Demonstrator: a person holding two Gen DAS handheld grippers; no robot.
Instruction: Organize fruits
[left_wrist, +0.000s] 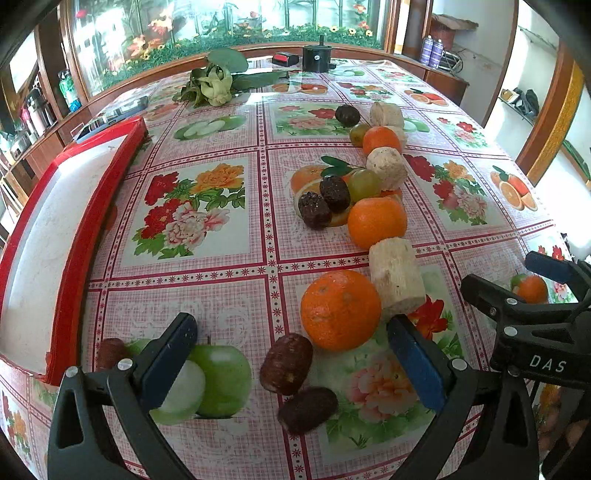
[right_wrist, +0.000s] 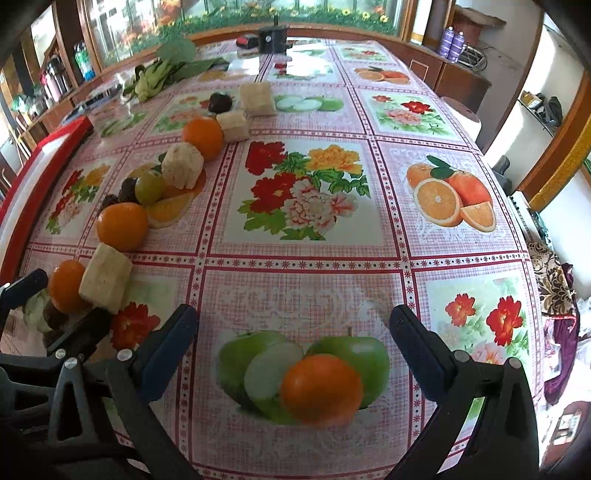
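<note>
A line of fruit runs down the flowered tablecloth: oranges (left_wrist: 376, 221), pale cut cane pieces (left_wrist: 397, 278), green grapes (left_wrist: 364, 183) and dark dates (left_wrist: 314, 209). My left gripper (left_wrist: 295, 354) is open and low over the near end. Two dates (left_wrist: 286, 363) lie between its fingers, and an orange (left_wrist: 340, 310) sits just beyond them. Another date (left_wrist: 110, 352) lies outside the left finger. My right gripper (right_wrist: 295, 350) is open, with a single orange (right_wrist: 321, 387) on the table between its fingers, untouched. Each gripper shows in the other's view: right gripper (left_wrist: 524, 286), left gripper (right_wrist: 51, 310).
A red tray (left_wrist: 74, 229) with a white inside lies along the left of the table. Leafy greens (left_wrist: 214, 81), a black cylinder (left_wrist: 316, 57) and a small red object (left_wrist: 284, 58) sit at the far end. Shelves and cabinets line the room beyond the table's right edge.
</note>
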